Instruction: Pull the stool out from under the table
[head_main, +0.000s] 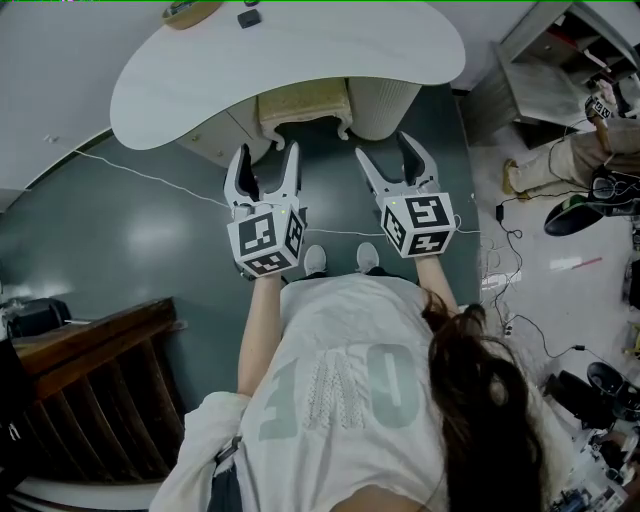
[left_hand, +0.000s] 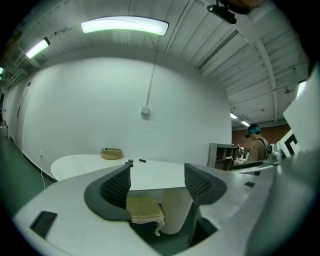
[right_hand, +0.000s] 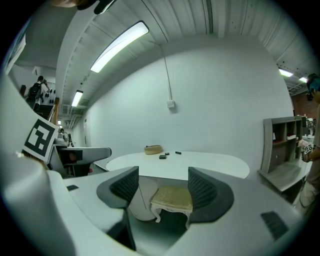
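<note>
Both the left gripper (head_main: 266, 165) and the right gripper (head_main: 390, 155) have their jaws spread wide with nothing gripped, pointing at the stool (head_main: 305, 105), which sits just ahead between the two, half tucked under the table (head_main: 300, 55).

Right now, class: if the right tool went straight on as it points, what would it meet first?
Most likely the stool, framed dead ahead between the right tool's open jaws; depth is unclear.
</note>
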